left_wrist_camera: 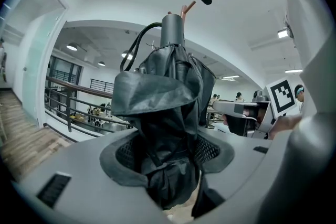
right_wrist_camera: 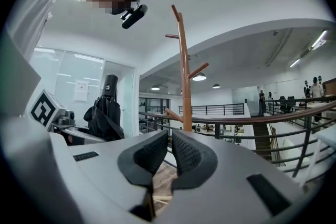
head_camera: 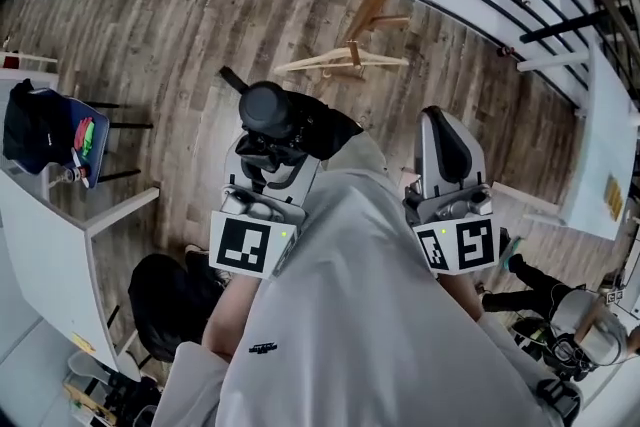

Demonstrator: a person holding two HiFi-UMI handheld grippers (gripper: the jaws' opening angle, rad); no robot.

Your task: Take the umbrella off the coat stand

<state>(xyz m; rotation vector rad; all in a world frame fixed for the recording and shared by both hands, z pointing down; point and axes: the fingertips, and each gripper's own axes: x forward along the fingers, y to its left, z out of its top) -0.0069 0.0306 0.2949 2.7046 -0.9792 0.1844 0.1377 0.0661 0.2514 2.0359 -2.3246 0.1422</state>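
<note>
Left hand-held gripper (left_wrist_camera: 165, 155) is clamped on the umbrella (left_wrist_camera: 168, 92), its pads pressing the bunched black fabric low on the bundle. The rest of the umbrella stands up above the jaws. Right hand-held gripper (right_wrist_camera: 167, 152) holds nothing, with its jaws drawn almost together and only a thin slit between the pads. It sits beside the left one, with the umbrella off to its left in its own view.

The umbrella is clear of the coat stand (right_wrist_camera: 184, 71), which is well apart and ahead of both grippers. The stand is a bare wooden pole with short pegs, and its spread feet (head_camera: 345, 60) rest on the floor. The floor (head_camera: 170, 35) is grey-brown wood plank. A dark railing (right_wrist_camera: 252, 118) runs behind the stand, with an open office level beyond it. A white table (head_camera: 40, 245) is at the left edge of the head view.

The umbrella is folded, black and loosely crumpled. It has a dark cylindrical handle (left_wrist_camera: 172, 31) on top and a strap loop (left_wrist_camera: 137, 47) hanging off it.
</note>
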